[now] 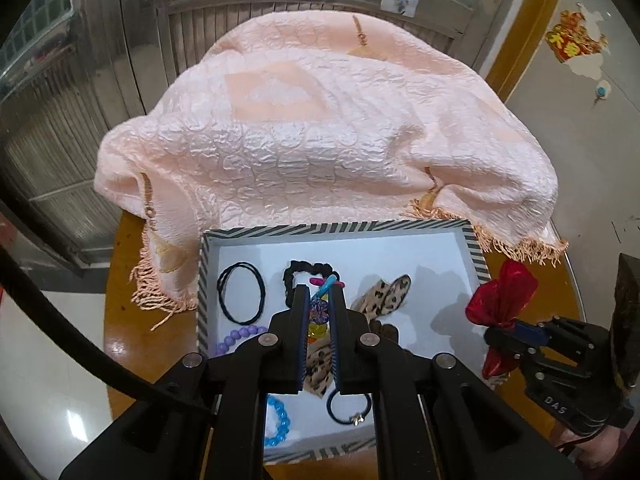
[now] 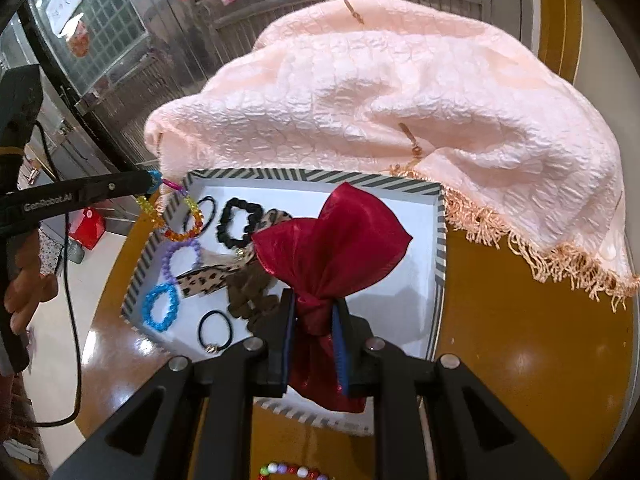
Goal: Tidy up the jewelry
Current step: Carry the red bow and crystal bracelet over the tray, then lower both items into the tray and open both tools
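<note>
The striped-rim tray [image 2: 438, 240] sits on the round brown desk [image 2: 520, 340], with a pink fringed cloth [image 2: 400, 92] heaped just behind it and draping over its far edge.

The left claw [image 1: 320, 312] is closed on a multicoloured bead bracelet [image 2: 188, 216]; seen from the right wrist, the bracelet dangles from the claw's tips above the tray's left rim. The right claw [image 2: 316, 320] is clamped on the neck of a red gauze pouch [image 2: 336, 236], whose ruffled top fans out above the tray's middle and whose body hangs below the fingers, over the tray's near rim.

Inside the tray, along its left side, lie a thin black hair tie [image 1: 241, 294], a purple bead bracelet [image 2: 182, 256] and a blue bead bracelet [image 2: 160, 306]. Toward the tray's middle are a black scrunchie [image 2: 236, 220] and a leopard-print bow [image 1: 384, 296], with a black hair tie with a gold charm [image 2: 214, 332] near the tray's front edge. Another string of coloured beads [image 2: 288, 471] lies on the desk in front of the tray.
</note>
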